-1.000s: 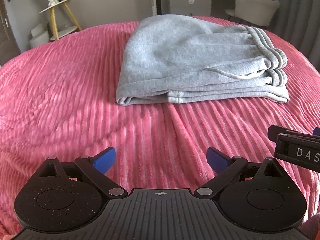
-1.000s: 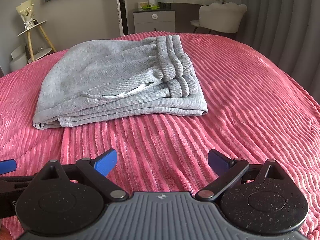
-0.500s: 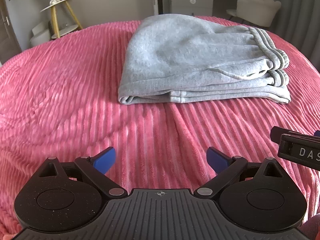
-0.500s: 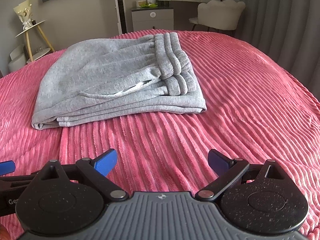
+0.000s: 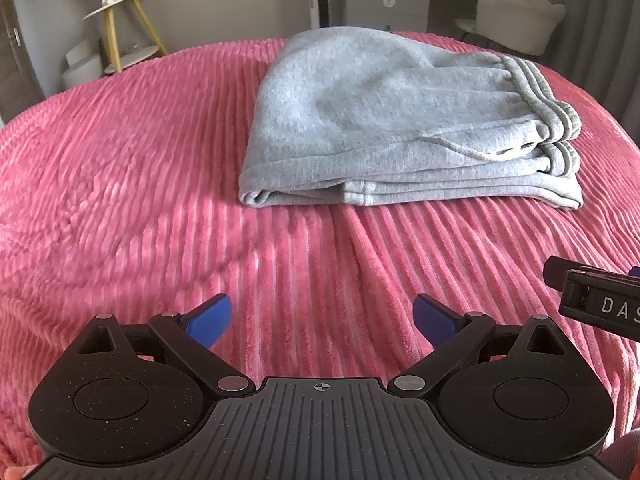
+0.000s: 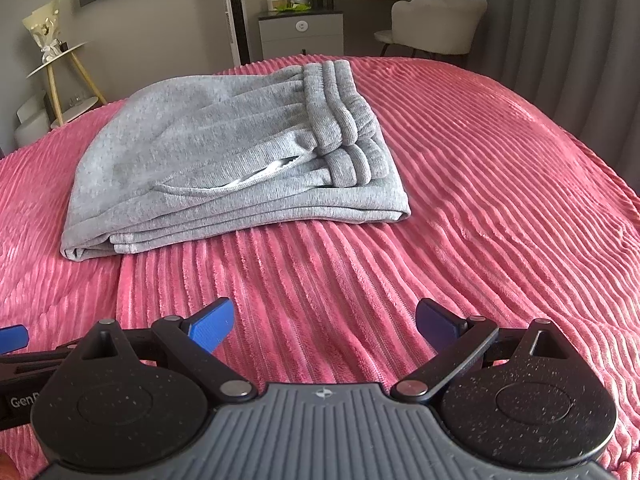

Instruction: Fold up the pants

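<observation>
Grey sweatpants (image 5: 384, 120) lie folded into a thick stack on the pink ribbed bedspread (image 5: 140, 184), waistband at the right end. In the right wrist view the same pants (image 6: 224, 156) sit ahead and to the left, ribbed waistband facing right. My left gripper (image 5: 322, 318) is open, its blue pads well short of the pants with nothing between them. My right gripper (image 6: 324, 322) is also open and empty, hovering over bare bedspread (image 6: 500, 184) in front of the stack. The right gripper's black body shows at the right edge of the left wrist view.
Behind the bed stand a small round side table with gold legs (image 5: 116, 28), a grey cabinet (image 6: 302, 32), a pale upholstered chair (image 6: 436, 20) and grey curtains (image 6: 560, 32). The bedspread spreads wide on all sides of the pants.
Both cameras have tilted or drawn back a little, so the pants sit slightly lower in view. Both grippers stay open; the pants have not moved.
</observation>
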A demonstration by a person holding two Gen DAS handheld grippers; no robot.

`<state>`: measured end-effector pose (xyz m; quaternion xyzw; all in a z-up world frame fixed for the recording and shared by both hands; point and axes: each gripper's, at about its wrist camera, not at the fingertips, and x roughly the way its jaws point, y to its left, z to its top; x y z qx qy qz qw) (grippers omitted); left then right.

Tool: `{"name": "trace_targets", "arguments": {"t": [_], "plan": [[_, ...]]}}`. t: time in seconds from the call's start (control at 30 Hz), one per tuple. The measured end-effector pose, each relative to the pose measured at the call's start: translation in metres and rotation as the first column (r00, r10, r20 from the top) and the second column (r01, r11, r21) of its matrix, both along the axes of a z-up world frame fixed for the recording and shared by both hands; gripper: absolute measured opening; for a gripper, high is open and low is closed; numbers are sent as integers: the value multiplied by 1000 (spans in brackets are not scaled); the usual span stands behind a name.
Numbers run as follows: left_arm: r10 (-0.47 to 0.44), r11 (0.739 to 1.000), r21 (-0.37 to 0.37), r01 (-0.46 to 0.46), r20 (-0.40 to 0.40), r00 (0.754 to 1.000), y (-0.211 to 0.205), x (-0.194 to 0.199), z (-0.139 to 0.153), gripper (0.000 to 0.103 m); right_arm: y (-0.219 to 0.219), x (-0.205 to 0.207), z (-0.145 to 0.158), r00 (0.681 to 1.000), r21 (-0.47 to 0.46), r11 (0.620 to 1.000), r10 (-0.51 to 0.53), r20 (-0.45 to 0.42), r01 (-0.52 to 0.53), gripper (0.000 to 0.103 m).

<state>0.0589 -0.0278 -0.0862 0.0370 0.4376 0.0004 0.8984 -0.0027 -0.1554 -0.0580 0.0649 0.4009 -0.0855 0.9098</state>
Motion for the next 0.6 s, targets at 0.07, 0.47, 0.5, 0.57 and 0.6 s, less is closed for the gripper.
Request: {"name": "trace_targets", "arguments": {"t": [0.07,0.47,0.5,0.57,0.6], "plan": [[0,1000,2,0,0,1000,0,0,0,100,0,0,0,1000,-1,1000,0,-1,0,97],[9,1000,-1,-9,3,1000,1,0,1,100,0,0,-1,1000,-8,1000,-2,-8,2,97],[9,1000,-1,-9,3,1000,1,0,1,100,0,0,-1,1000,-7,1000,-1,-8,1,97],[9,1000,-3,-9,3,1000,1,0,1,100,1,0,-1,1000,-10,1000,0,-8,0,97],[9,1000,-2,-9,3,1000,1,0,1,100,1,0,-1,1000,-11,1000,0,-7,0,97]]}}
